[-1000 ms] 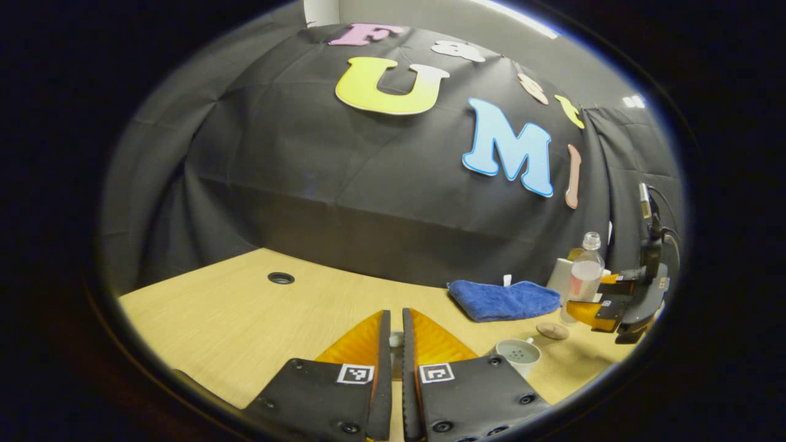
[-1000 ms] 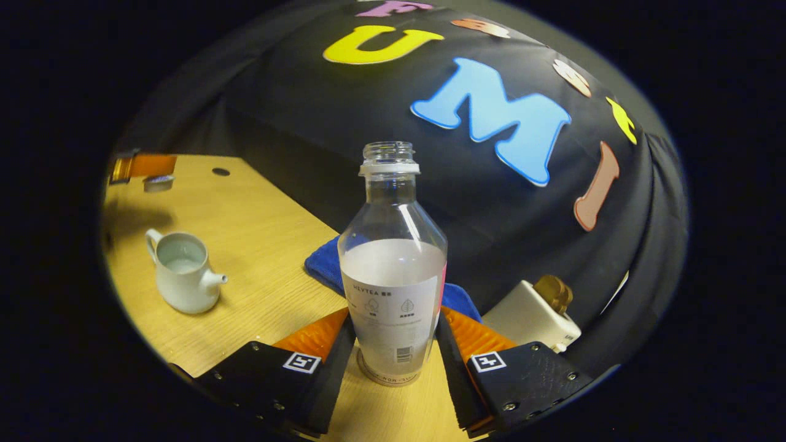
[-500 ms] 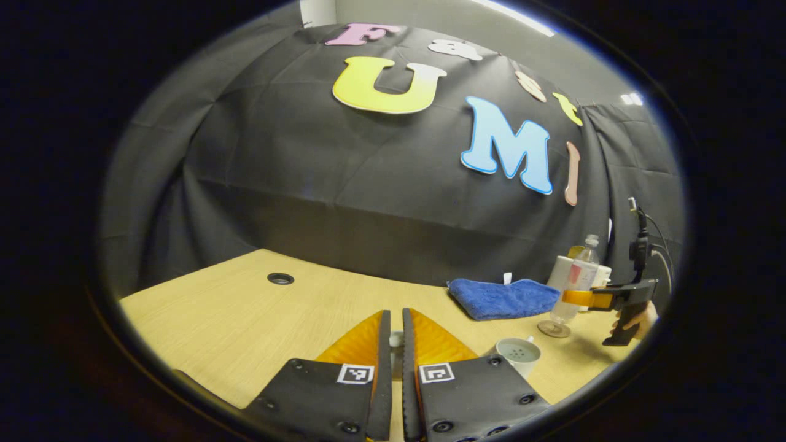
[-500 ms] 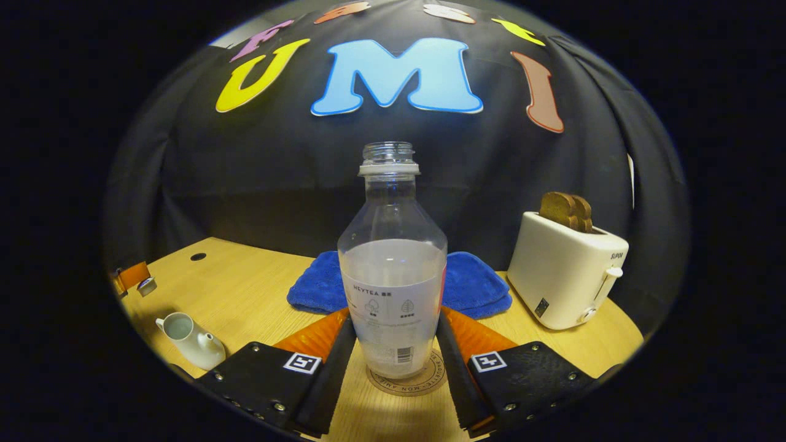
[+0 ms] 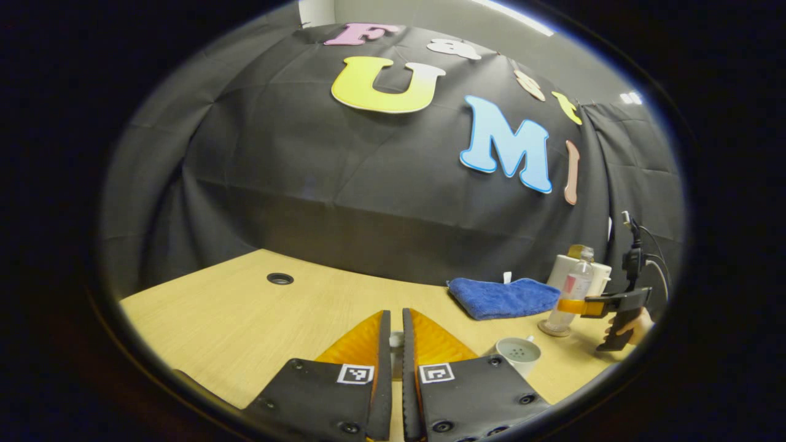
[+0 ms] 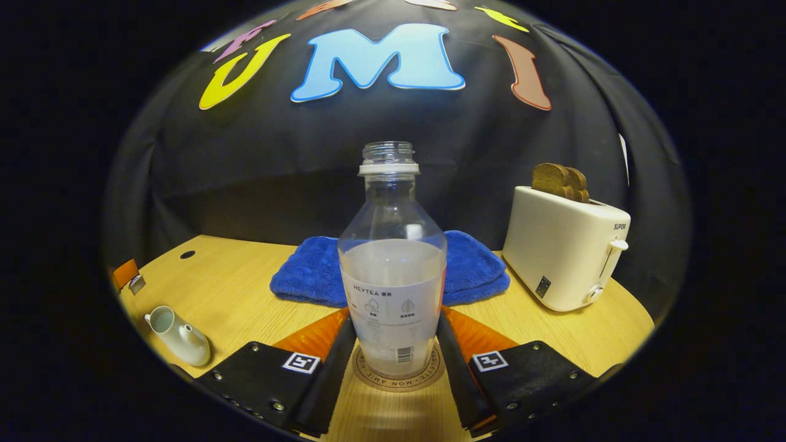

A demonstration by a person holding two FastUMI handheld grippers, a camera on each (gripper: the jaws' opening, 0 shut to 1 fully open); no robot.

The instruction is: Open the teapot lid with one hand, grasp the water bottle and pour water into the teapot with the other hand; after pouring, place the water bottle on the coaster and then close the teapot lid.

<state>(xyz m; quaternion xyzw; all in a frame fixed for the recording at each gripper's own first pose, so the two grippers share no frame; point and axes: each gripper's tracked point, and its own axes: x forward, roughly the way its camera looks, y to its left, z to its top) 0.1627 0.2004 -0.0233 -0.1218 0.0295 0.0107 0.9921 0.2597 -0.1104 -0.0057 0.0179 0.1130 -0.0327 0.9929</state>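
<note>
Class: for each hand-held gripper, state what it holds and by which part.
Right hand-held gripper: water bottle, gripped at its lower labelled body. Left hand-held gripper: teapot lid, mostly hidden; part unclear.

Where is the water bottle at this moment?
In the right gripper view the water bottle stands upright over the coaster, between the right tongs, with the blue towel behind.

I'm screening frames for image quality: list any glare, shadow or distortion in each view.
Right gripper view: sharp; small highlights on the water bottle, soft shadow under the coaster, fisheye bends the table edge. Left gripper view: dimmer; teapot and right gripper small, squeezed near the rim.
</note>
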